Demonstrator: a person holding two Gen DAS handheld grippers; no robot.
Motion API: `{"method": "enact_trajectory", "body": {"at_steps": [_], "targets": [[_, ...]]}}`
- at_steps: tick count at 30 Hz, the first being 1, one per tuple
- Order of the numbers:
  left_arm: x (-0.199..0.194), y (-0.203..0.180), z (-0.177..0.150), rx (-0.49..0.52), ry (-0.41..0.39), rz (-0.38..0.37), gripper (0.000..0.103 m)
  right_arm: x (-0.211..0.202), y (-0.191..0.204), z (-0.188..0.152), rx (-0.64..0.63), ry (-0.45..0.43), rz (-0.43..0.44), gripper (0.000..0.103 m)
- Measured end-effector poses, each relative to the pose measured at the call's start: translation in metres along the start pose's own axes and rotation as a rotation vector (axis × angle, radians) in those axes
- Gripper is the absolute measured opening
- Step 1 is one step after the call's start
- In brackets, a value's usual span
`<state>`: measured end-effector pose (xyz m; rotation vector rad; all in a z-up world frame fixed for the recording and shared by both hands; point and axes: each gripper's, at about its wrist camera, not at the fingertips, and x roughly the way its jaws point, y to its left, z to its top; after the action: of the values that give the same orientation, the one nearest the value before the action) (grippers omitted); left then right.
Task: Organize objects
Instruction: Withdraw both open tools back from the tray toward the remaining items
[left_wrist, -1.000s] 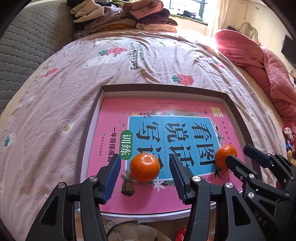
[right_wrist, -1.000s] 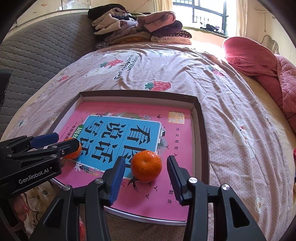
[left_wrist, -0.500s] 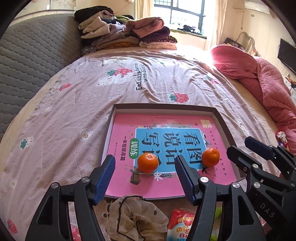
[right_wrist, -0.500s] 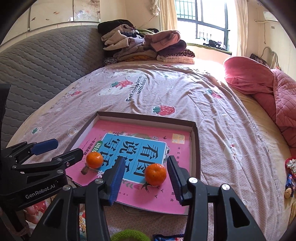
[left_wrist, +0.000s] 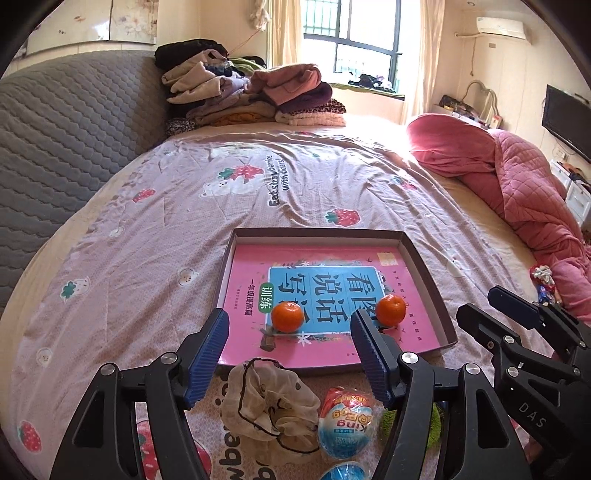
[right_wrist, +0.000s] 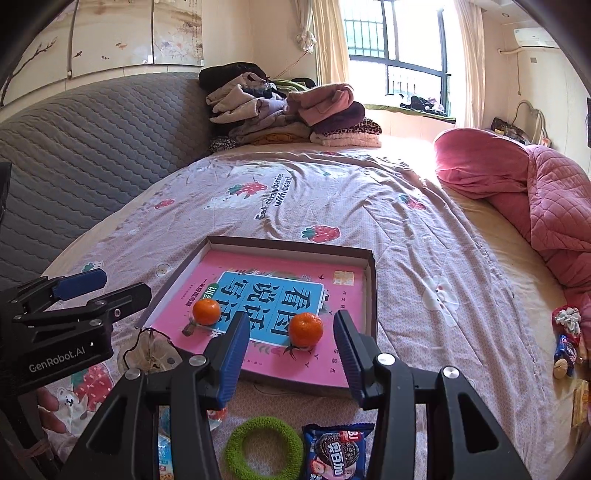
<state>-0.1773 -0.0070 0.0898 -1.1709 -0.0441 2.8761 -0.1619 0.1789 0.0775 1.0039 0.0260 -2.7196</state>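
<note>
Two tangerines lie on a pink book (left_wrist: 332, 258) inside a shallow brown box (left_wrist: 317, 232) on the bed. My left gripper (left_wrist: 290, 332) hangs open above the box's near edge, and the left tangerine (left_wrist: 287, 316) shows beyond its blue pads, untouched. The right tangerine (left_wrist: 390, 309) lies further right. In the right wrist view my right gripper (right_wrist: 291, 325) is open too, with that tangerine (right_wrist: 305, 329) past its pads and free. The other tangerine (right_wrist: 207, 311) sits left of it on the book (right_wrist: 280, 264).
Close to me on the strawberry sheet lie a cream scrunchie (left_wrist: 264, 402), a foil toy egg (left_wrist: 345, 421), a green hair ring (right_wrist: 264, 446) and a cookie pack (right_wrist: 338, 454). A pink quilt (left_wrist: 517, 192) fills the right side. Folded clothes (left_wrist: 251, 96) and a grey headboard (left_wrist: 66, 147) stand behind.
Both grippers have drawn back and up from the tangerines, which stay on the book. The left jaws have spread wider. The scrunchie, egg, ring and cookie pack have come into view.
</note>
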Motion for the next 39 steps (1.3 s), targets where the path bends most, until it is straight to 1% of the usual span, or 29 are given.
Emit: {"method": "enact_trajectory", "body": {"at_steps": [6, 9, 16, 27, 39], "targets": [[-0.009, -0.005, -0.013, 0.012, -0.001, 0.000, 0.070, -0.015, -0.001, -0.017, -0.014, -0.008, -0.010, 0.048], [-0.012, -0.007, -0.020, 0.015, 0.001, 0.000, 0.070, -0.020, -0.003, -0.023, -0.004, -0.007, 0.006, 0.049], [-0.017, -0.008, -0.033, 0.019, 0.008, 0.007, 0.070, -0.030, -0.004, -0.032, -0.010, -0.019, 0.003, 0.052], [-0.018, -0.010, -0.050, 0.028, 0.030, 0.003, 0.070, -0.033, 0.000, -0.047, -0.028, 0.003, 0.015, 0.052], [-0.017, -0.007, -0.069, 0.045, 0.063, 0.006, 0.070, -0.030, 0.012, -0.065, -0.066, 0.040, 0.030, 0.052]]}}
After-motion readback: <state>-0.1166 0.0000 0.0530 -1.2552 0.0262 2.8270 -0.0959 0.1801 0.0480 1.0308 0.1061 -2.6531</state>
